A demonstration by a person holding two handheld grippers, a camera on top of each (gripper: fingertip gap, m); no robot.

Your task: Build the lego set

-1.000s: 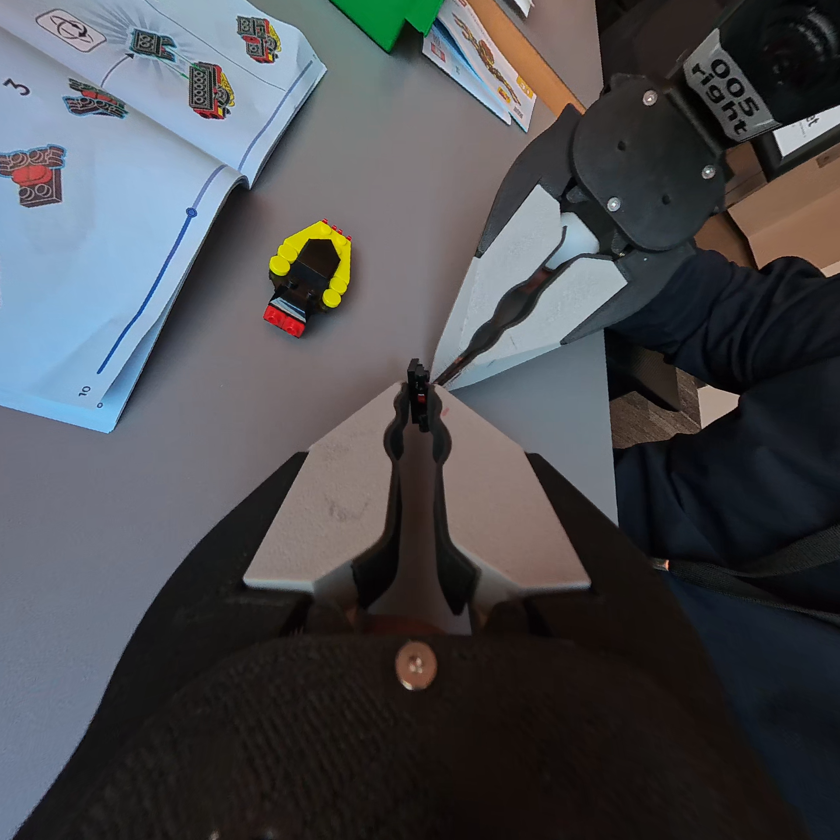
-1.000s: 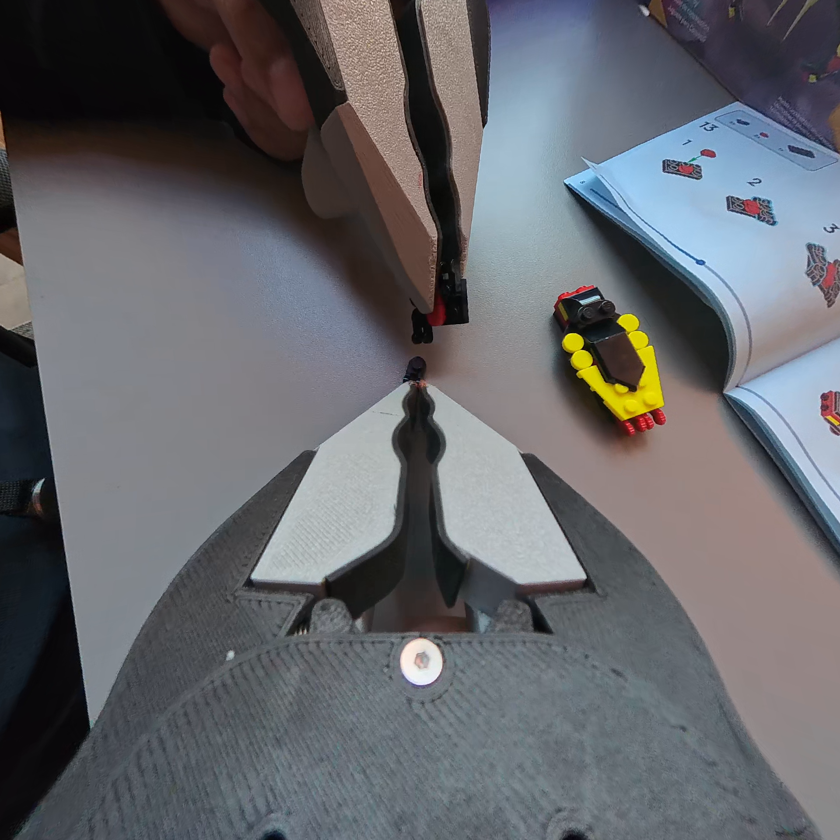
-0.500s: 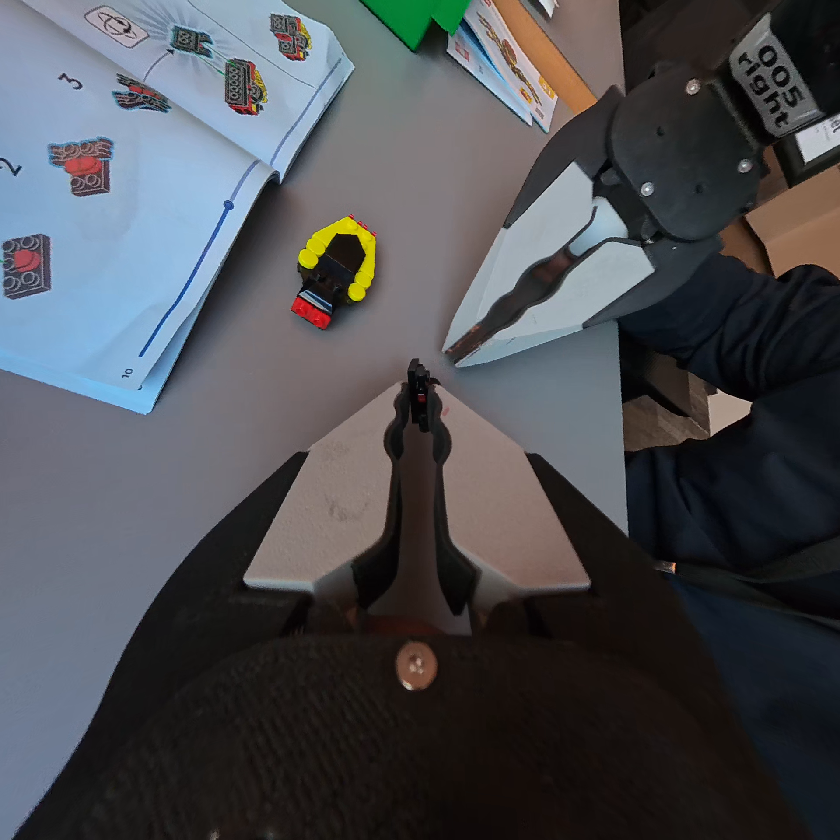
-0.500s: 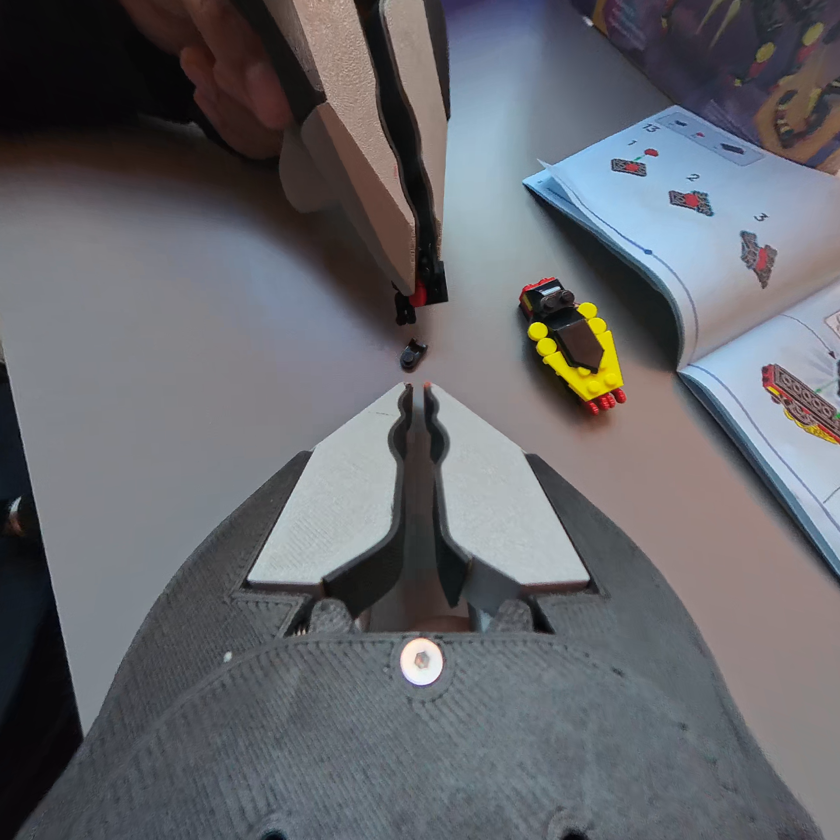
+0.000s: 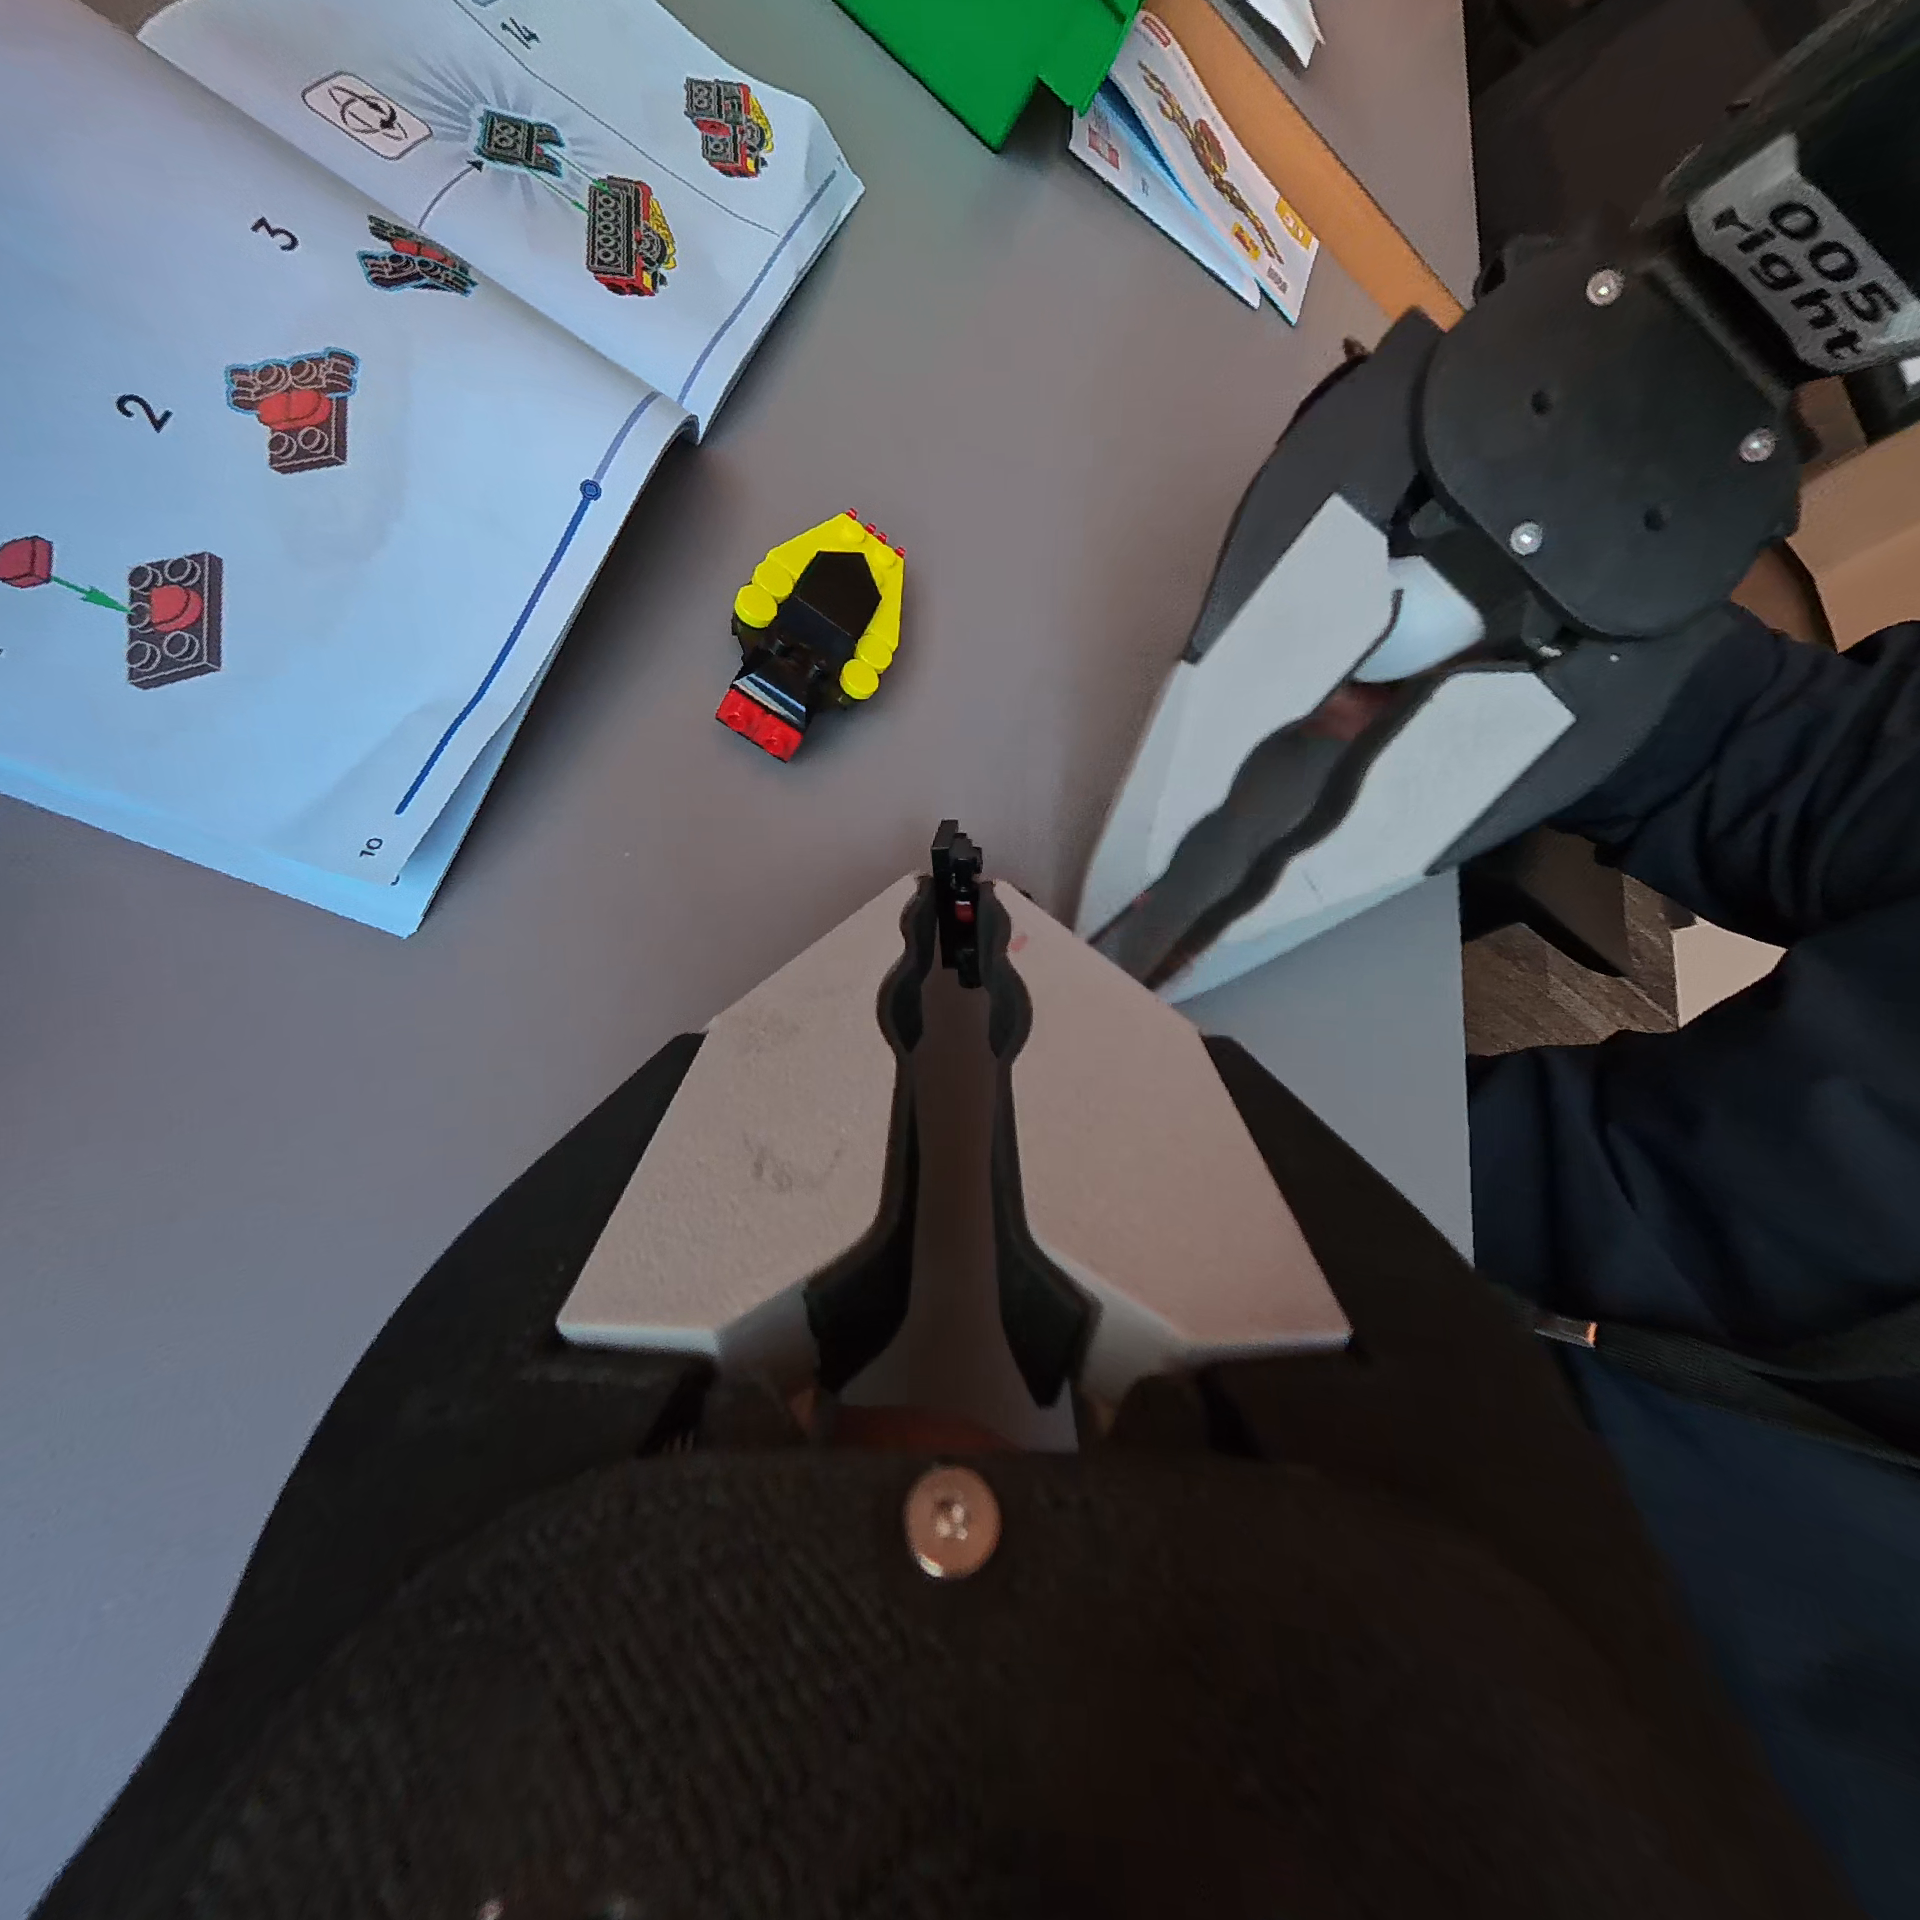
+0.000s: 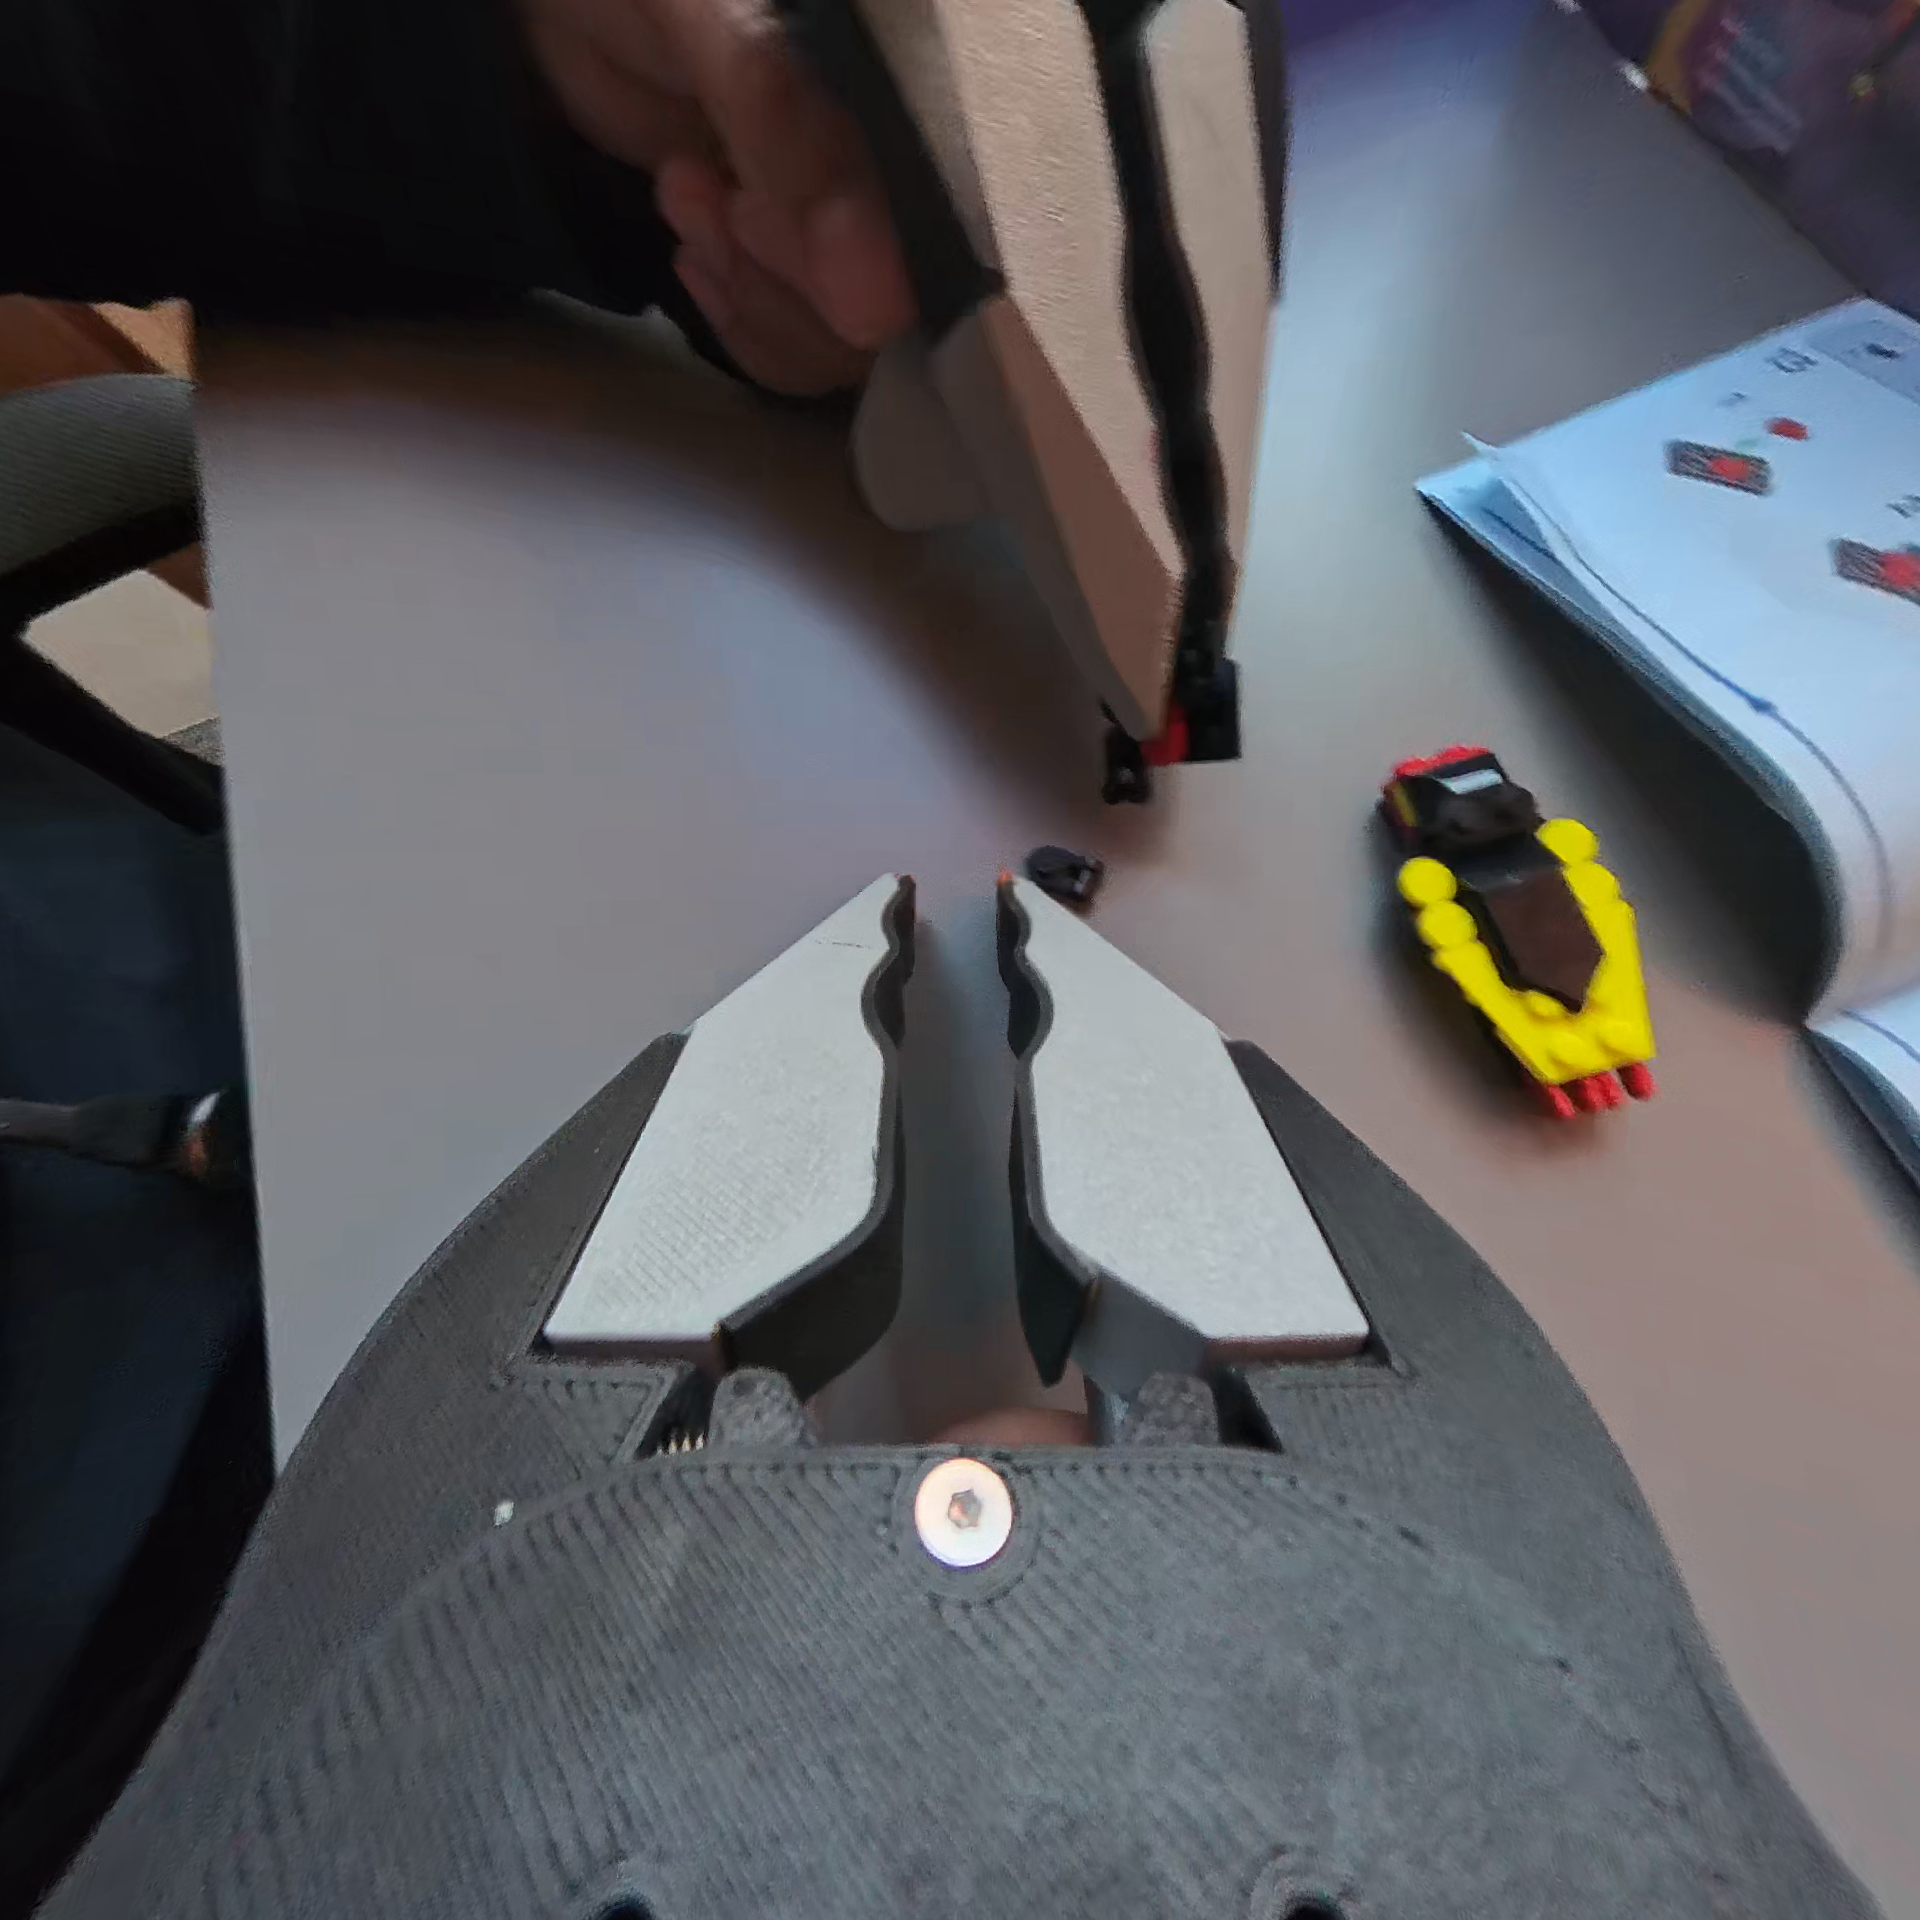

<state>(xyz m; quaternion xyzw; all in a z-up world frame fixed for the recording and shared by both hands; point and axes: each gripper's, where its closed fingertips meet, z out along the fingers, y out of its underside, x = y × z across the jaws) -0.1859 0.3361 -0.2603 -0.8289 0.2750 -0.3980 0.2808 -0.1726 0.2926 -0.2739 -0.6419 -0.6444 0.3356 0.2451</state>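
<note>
My left gripper (image 5: 954, 904) is shut on a small black and red lego assembly (image 5: 956, 894), held above the grey table; it shows in the right wrist view too (image 6: 1184, 727). My right gripper (image 6: 954, 883) is open and empty, low over the table. A small black lego piece (image 6: 1062, 871) lies on the table just right of its right fingertip. A yellow, black and red lego model (image 5: 821, 629) lies on the table ahead of the left gripper; it also shows in the right wrist view (image 6: 1512, 935). The right gripper (image 5: 1153, 935) shows at the right of the left wrist view.
An open instruction booklet (image 5: 312, 436) lies to the left in the left wrist view and at the right in the right wrist view (image 6: 1714, 582). A green box (image 5: 987, 62) and another booklet (image 5: 1195, 156) sit at the far side. The table edge (image 5: 1460, 1039) runs near a person's dark sleeve. The left gripper's tips are roughly 5 centimetres from the right gripper's.
My right gripper has opened and let go of the small black piece, which now lies on the table. The left gripper still holds its black and red assembly.
</note>
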